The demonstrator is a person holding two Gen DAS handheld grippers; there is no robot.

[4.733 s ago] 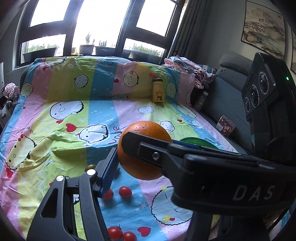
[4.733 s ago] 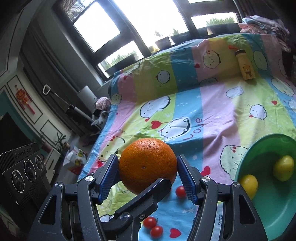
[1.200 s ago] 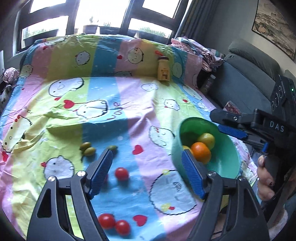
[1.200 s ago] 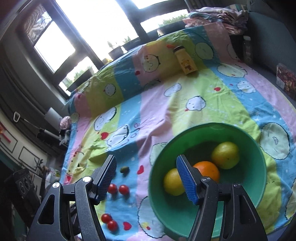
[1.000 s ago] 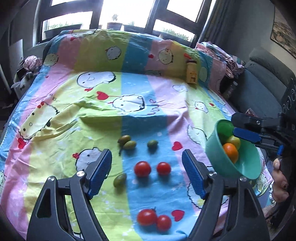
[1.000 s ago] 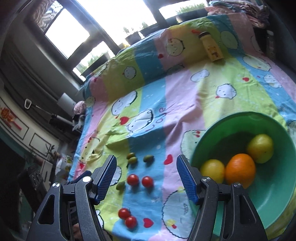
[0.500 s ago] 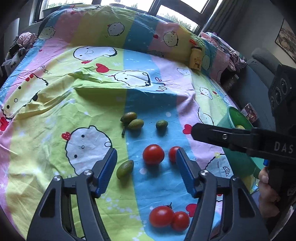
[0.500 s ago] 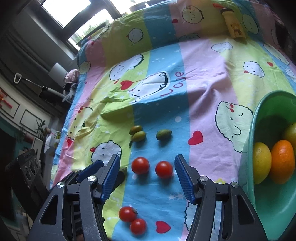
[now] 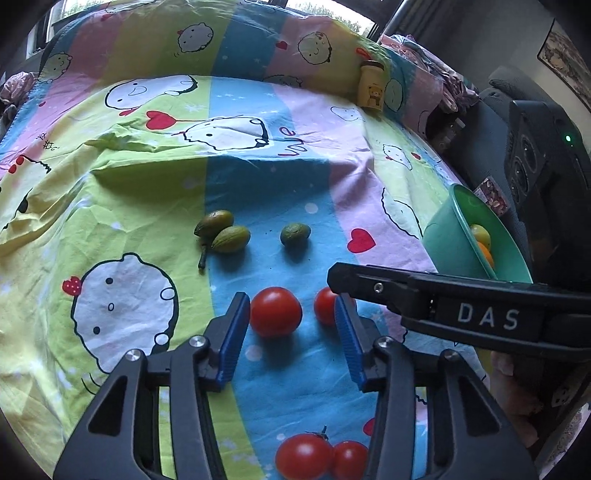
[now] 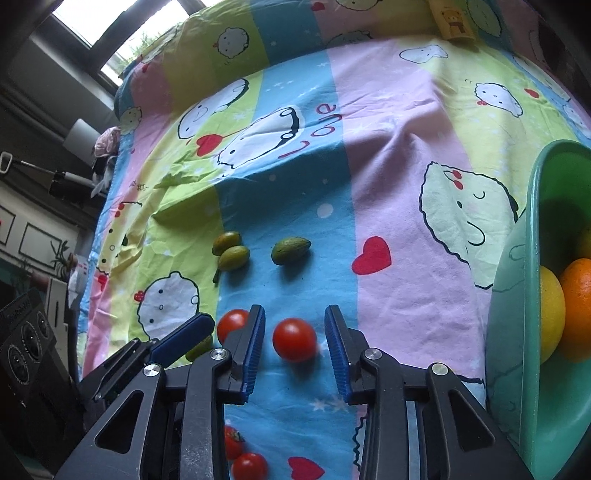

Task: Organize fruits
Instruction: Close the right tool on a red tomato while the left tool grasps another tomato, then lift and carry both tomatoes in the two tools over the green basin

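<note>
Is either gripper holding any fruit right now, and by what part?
Nothing is held. Each open gripper, left and right, straddles a tomato, left one, right one, without touching.

Cartoon-print striped bedsheet, dark-framed bright window, framed picture on wall.

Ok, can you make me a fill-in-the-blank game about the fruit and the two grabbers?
1. Each gripper has a red ____ between its open fingers.
2. The left gripper and the right gripper are both ____, touching nothing.
3. The orange sits inside the green ____.
4. The small green fruits lie on the blue and ____ stripes of the sheet.

Missing words: tomato; open; bowl; green
</note>
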